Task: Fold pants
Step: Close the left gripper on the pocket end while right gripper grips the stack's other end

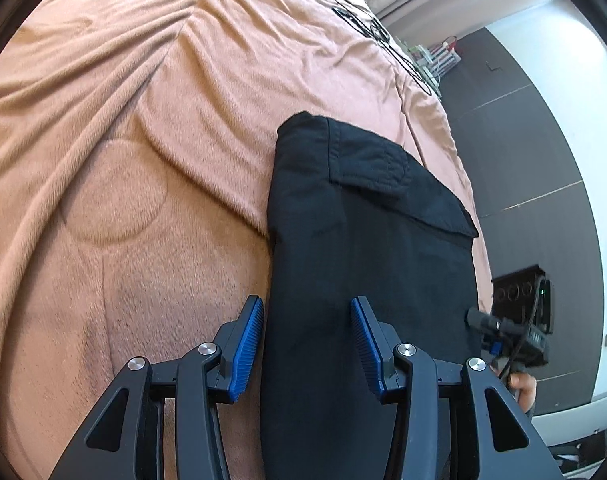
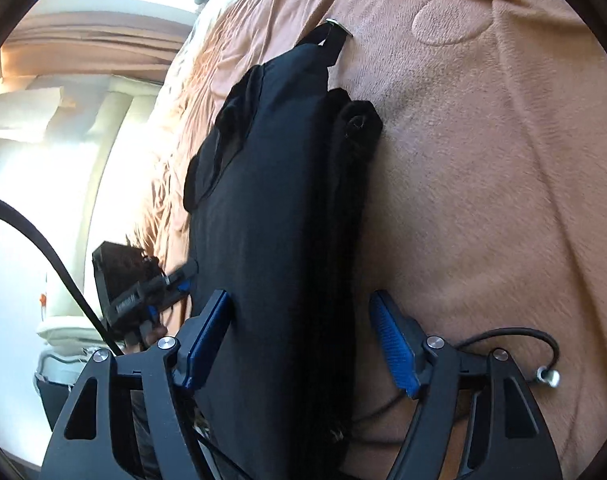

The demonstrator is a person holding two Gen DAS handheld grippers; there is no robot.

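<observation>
Pants (image 1: 363,240) folded on blanket (image 1: 123,160) | both hand-held grippers spread, gripping nothing

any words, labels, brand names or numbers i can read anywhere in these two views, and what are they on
None can be read.
Black line print on the far edge of the peach blanket: its shapes are too small and warped to tell whether they are letters.
Pale marking on the side of the other gripper's black body: blurred, not legible.
The black pants show a flap pocket and, at their far end, a metal ring, but no tag or brand.
</observation>
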